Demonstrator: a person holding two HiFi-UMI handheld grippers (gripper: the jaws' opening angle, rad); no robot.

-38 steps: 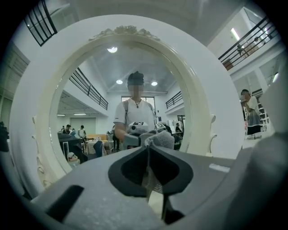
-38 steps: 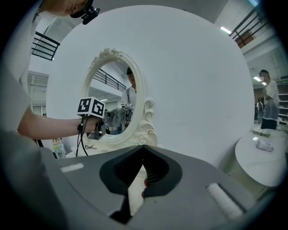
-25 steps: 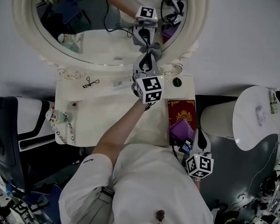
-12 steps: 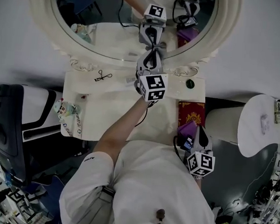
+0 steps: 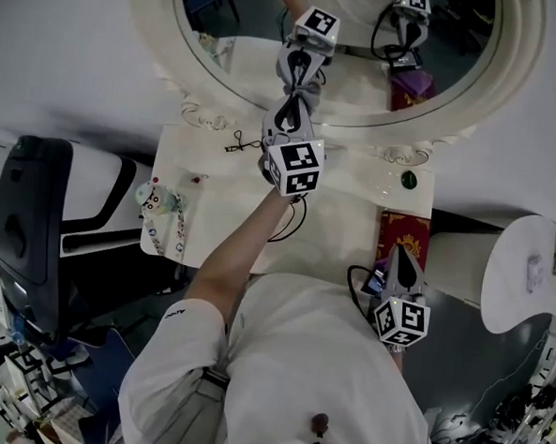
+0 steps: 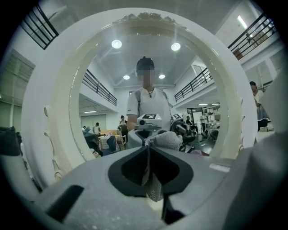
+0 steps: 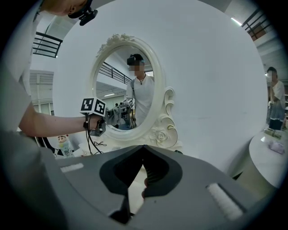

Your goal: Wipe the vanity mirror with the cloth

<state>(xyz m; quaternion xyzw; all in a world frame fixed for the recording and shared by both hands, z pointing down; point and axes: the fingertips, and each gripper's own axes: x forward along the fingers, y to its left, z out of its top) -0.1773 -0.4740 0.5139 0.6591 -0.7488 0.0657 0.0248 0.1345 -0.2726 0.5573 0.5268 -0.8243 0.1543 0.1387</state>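
Two claws are in play, but only one is working: the left claw (image 5: 294, 99) reaches across the cream tabletop (image 5: 212, 217) and is clamped on a small grey cloth (image 5: 305, 92), whose bunched end appears to meet its own reflection low on the glass of the vanity mirror (image 5: 154, 16), just above the carved bottom of the frame. From the left gripper view the left claw (image 6: 148, 146) has its jaws pressed together on the cloth (image 6: 169, 139), with a puff of fabric standing out in front of the tips and a tail hanging down between them. The right claw (image 5: 400, 259) hangs low beside the person's hip, near a red booklet (image 5: 404, 235) at the tabletop's edge; in its own view the right claw (image 7: 143, 146) has its jaws closed with nothing that I can see between them. To my eye the wipe has barely covered the lowest strip, and most of the oval is yet to be done. To do it well, I would let only the soft puff touch the glass, never the hard tips, press lightly and evenly, and sweep in overlapping arcs from the bottom upward, lifting clear of the ornate frame. A hair clip (image 5: 236, 146) and a green object (image 5: 409, 180) lie near the base, so the wrist should stay raised.
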